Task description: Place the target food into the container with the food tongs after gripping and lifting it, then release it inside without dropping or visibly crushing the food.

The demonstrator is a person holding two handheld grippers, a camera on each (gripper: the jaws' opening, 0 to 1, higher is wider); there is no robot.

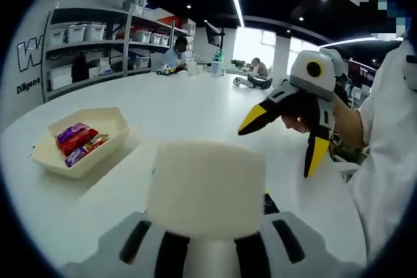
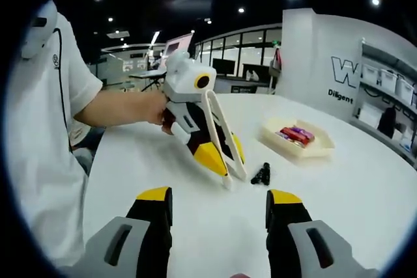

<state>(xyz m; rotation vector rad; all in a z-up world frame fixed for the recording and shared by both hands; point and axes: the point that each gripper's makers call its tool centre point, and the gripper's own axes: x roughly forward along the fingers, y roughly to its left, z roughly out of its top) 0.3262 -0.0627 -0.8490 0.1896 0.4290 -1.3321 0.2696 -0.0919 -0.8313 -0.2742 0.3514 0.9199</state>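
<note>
Left gripper view: left claw (image 2: 221, 164) clamped on white food tongs (image 2: 225, 138) over the table (image 2: 365, 193). Right claw (image 1: 287, 136) hangs open. Wrapped snacks (image 1: 78, 141) lie in the container (image 1: 81, 164), well apart.

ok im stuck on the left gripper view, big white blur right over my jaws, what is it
Observer: In the right gripper view it is a pair of white tongs, clamped in your left hand-held gripper with the tips pointing down at the table.
Operator: anything near the tips
Observer: Yes, a small black item lies on the table just beside them. I cannot tell what it is.
Operator: and am i over the tray yet
Observer: No. The tray with the wrapped snacks sits off to one side, clear of the tong tips.
</note>
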